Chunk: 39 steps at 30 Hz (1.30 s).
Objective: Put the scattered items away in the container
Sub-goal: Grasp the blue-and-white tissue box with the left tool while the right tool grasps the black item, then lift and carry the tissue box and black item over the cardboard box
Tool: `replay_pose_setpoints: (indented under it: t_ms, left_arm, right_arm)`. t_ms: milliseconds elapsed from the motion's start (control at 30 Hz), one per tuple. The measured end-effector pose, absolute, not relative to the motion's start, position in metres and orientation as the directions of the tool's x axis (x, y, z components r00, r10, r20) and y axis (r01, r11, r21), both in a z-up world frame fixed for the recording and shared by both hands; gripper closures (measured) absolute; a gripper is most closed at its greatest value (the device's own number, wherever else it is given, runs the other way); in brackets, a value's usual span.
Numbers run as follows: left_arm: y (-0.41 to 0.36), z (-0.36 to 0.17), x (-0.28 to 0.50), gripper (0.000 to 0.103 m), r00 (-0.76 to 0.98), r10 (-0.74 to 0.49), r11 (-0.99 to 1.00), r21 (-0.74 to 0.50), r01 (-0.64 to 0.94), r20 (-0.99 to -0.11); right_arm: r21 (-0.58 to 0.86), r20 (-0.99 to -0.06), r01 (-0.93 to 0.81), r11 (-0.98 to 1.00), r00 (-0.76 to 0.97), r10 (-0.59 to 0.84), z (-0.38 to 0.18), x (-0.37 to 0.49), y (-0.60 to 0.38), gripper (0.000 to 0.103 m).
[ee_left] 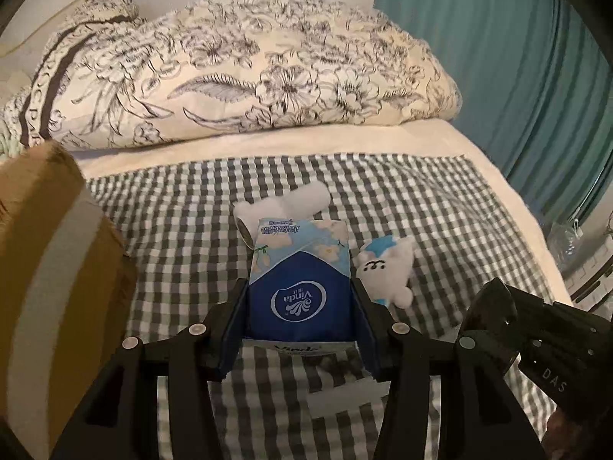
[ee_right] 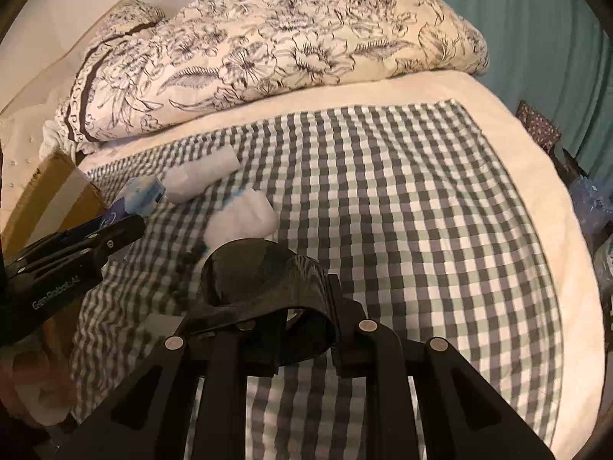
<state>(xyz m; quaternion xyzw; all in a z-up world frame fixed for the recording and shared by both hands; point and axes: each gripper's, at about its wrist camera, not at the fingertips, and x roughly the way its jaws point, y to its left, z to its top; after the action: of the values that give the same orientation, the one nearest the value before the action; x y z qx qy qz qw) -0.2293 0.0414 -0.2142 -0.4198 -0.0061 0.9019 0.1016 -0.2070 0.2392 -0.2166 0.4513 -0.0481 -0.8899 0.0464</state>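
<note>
My left gripper (ee_left: 299,303) is shut on a blue Vinda tissue pack (ee_left: 299,268), which it holds a little above the checked cloth (ee_left: 440,211). Behind the pack lies a white roll (ee_left: 291,201). A white and blue plush toy (ee_left: 390,268) lies to the right of the pack. The brown cardboard box (ee_left: 49,268) stands at the left. In the right wrist view my right gripper (ee_right: 302,329) is shut on black sunglasses (ee_right: 245,276). That view also shows the left gripper (ee_right: 122,230), tissue pack (ee_right: 141,195), roll (ee_right: 203,172), plush toy (ee_right: 241,218) and box (ee_right: 49,188).
A folded floral duvet (ee_left: 249,69) lies across the far side of the cream bed (ee_right: 517,161). A teal curtain (ee_left: 498,57) hangs at the right. Clear plastic bottles (ee_right: 590,203) sit beyond the bed's right edge.
</note>
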Motion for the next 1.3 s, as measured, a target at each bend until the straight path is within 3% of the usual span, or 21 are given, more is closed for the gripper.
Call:
replay_pose_setpoints:
  t_ms: [633, 1300]
  left_arm:
    - [0.016, -0.108, -0.150, 0.051, -0.739, 0.205, -0.978, -0.100, -0.184, -0.641]
    - [-0.025, -0.033, -0.069, 0.051, -0.823, 0.191, -0.982, -0.090, -0.169, -0.535]
  right_arm:
    - [0.101, -0.689, 0.047, -0.994, -0.717, -0.104, -0.109, -0.138, 0.228, 0.085]
    - [0.063, -0.565, 0.101, -0.993, -0.816, -0.119, -0.023, -0.062, 0.185, 0.085]
